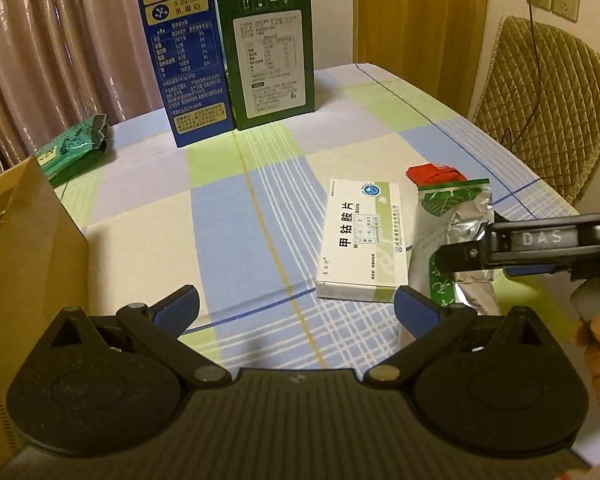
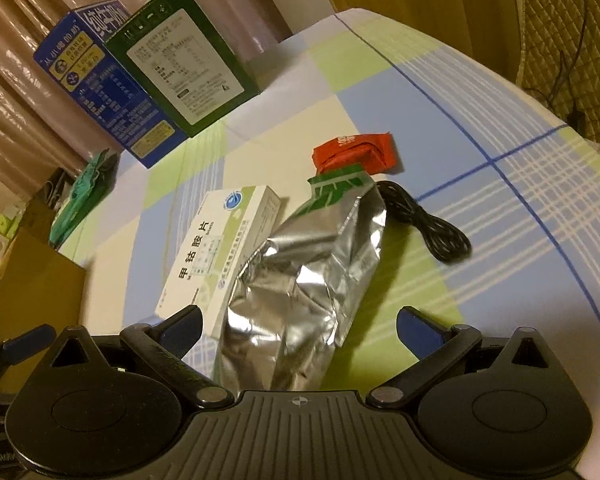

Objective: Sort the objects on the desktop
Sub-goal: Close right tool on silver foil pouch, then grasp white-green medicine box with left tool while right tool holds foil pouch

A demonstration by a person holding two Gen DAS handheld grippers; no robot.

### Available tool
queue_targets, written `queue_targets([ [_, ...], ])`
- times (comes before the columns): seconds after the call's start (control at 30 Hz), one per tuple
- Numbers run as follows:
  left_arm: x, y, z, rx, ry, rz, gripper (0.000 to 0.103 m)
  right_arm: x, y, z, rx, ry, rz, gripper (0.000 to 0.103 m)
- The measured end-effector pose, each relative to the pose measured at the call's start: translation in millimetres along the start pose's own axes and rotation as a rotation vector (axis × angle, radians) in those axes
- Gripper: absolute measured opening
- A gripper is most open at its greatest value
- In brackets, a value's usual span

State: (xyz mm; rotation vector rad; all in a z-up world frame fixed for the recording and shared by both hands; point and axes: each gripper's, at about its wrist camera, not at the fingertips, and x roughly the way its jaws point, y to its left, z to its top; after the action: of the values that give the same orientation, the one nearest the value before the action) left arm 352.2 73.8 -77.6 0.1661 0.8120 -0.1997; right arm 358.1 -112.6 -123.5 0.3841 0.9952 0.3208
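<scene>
both hand-held grippers (image 1: pixel 296 310) (image 2: pixel 298 330) gape empty; one medicine box (image 1: pixel 360 240), one foil pouch (image 2: pixel 304 276), two cartons (image 1: pixel 180 52).

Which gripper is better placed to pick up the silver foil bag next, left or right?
Right. The right gripper is open with the foil bag lying between its fingers. The left gripper is open over bare tablecloth, with the bag off to its right.
</scene>
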Motion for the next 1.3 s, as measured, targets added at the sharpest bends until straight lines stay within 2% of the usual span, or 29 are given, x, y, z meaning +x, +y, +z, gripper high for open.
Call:
queue_targets([
  [0.13, 6, 3, -4, -0.013, 0.007, -0.008, 0.102, 8, 5, 2, -0.004, -0.006, -0.010, 0.099],
  [0.17, 6, 4, -5, -0.015, 0.009, -0.007, 0.102, 10, 7, 2, -0.012, -0.008, -0.014, 0.096],
  [0.27, 7, 4, -8, -0.010, 0.014, -0.002, 0.102, 11, 11, 3, -0.029, -0.007, -0.024, 0.083],
  [0.3, 8, 4, -8, -0.006, 0.016, 0.000, 0.102, 12, 12, 3, -0.044, -0.001, -0.030, 0.073],
  [0.4, 8, 3, -8, -0.004, 0.015, -0.009, 0.102, 10, 10, 4, -0.067, 0.027, -0.005, 0.058],
  [0.63, 20, -11, 2, 0.033, -0.002, -0.053, 0.102, -10, 0, 5, -0.193, 0.070, -0.034, 0.055],
  [0.77, 38, -27, 8, 0.088, -0.009, -0.076, 0.102, -22, -13, 3, -0.245, 0.096, -0.028, 0.055],
  [0.93, 70, -44, 15, 0.114, 0.048, -0.064, 0.100, -35, -29, -2, -0.243, 0.103, -0.018, 0.056],
  [1.03, 82, -49, 15, 0.112, 0.064, -0.073, 0.088, -39, -35, -6, -0.219, 0.099, -0.012, 0.056],
  [1.1, 85, -50, 14, 0.104, 0.074, -0.068, 0.069, -41, -34, -7, -0.222, 0.095, -0.011, 0.056],
  [1.2, 75, -51, 6, 0.091, 0.094, -0.054, 0.067, -44, -29, -11, -0.253, 0.106, -0.007, 0.055],
  [1.3, 50, -49, -13, 0.047, 0.110, -0.041, 0.067, -50, -23, -23, -0.301, 0.137, 0.020, 0.055],
])
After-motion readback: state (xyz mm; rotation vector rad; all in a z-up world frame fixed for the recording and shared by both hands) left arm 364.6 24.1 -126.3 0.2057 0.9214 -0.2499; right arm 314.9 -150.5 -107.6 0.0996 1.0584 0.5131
